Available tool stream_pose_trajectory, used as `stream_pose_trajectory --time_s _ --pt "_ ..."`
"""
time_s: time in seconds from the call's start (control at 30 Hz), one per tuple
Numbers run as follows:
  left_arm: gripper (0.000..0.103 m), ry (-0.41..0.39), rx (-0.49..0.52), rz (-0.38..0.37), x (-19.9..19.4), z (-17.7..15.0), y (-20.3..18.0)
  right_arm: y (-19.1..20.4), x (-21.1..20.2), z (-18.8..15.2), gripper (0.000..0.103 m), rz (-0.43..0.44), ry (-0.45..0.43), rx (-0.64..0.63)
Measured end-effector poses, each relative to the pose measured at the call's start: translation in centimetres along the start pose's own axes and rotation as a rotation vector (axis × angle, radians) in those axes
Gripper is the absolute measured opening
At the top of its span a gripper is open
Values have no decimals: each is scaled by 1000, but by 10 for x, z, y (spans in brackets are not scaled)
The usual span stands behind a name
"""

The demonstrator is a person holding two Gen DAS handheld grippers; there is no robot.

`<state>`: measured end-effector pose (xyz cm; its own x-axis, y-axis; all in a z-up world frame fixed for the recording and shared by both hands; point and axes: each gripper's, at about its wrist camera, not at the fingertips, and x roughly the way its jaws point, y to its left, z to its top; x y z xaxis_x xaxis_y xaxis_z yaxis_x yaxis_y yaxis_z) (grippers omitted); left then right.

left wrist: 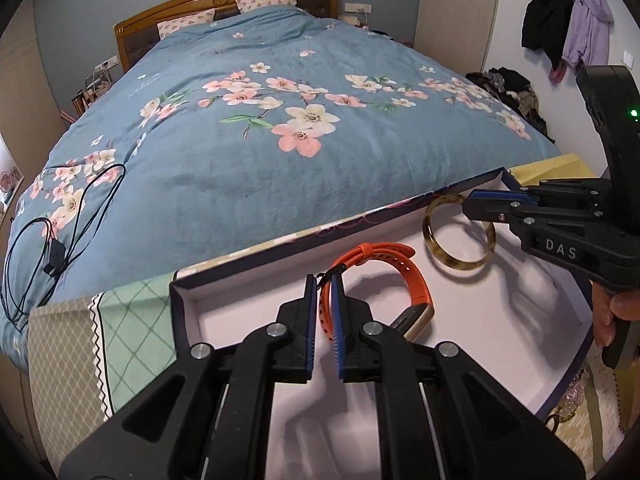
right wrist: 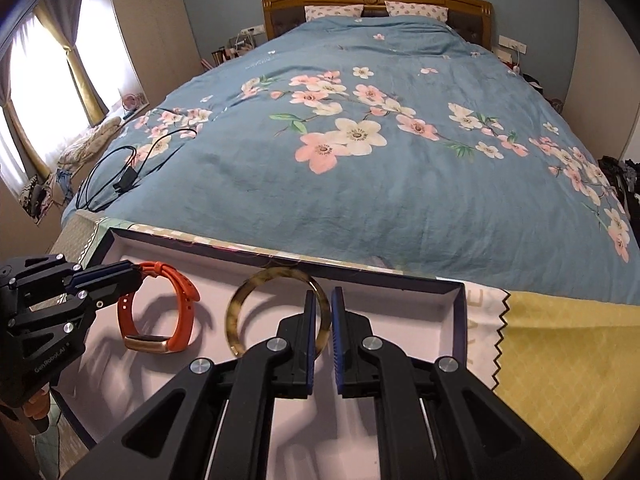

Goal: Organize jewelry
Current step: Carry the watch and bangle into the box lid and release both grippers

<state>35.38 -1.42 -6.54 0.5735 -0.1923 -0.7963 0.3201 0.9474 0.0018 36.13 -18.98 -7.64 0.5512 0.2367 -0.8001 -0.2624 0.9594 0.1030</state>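
My left gripper (left wrist: 323,280) is shut on the strap of an orange watch band (left wrist: 414,280) with a gold body. It holds the band upright over the pale floor of an open shallow box (left wrist: 182,292) with a dark rim. My right gripper (right wrist: 324,295) is shut on the rim of a tortoise-shell bangle (right wrist: 233,312), also held upright inside the box (right wrist: 400,278). The left wrist view shows the right gripper (left wrist: 468,205) reaching in from the right with the bangle (left wrist: 456,267). In the right wrist view the left gripper (right wrist: 136,270) holds the watch band (right wrist: 184,292) on the left. Both pieces cast shadows on the box floor.
The box lies at the foot of a bed with a blue floral duvet (left wrist: 280,160). A black cable (left wrist: 60,232) is coiled on the duvet at the left. A green patterned cloth (left wrist: 132,320) lies left of the box, a yellow cloth (right wrist: 560,360) to its right.
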Motion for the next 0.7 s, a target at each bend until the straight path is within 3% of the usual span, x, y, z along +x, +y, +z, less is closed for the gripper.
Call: stream_pose_trajectory --time_s 0.13,0.2,0.23,0.3,0.33,0.37,0.43,0.57,0.7 --pt "7 14 5 8 8 9 -2 -1 4 1 10 -14 7 15" --pt "10 19 11 21 11 12 -3 -5 -1 1 24 -16 -16 43" --pt "11 15 12 29 11 12 -3 -7 -5 1 37 -2 -30 57" --pt "22 12 2 38 10 12 -2 -8 -20 -2 38 32 -75 57" --pt "32 -2 -8 40 7 12 -1 -9 -27 -4 39 41 -90 53" --pt "39 -27 -15 46 2 10 -1 -9 -39 -9 40 67 -113 47" --pt "40 -83 -27 74 -12 4 0 -8 -59 -18 45 108 -147 29" --pt "60 -226 -55 63 -59 -16 0 -3 -108 -54 52 165 -217 -64" --pt "65 -333 -47 50 -109 -51 -11 -1 -135 -96 52 192 -214 -137"
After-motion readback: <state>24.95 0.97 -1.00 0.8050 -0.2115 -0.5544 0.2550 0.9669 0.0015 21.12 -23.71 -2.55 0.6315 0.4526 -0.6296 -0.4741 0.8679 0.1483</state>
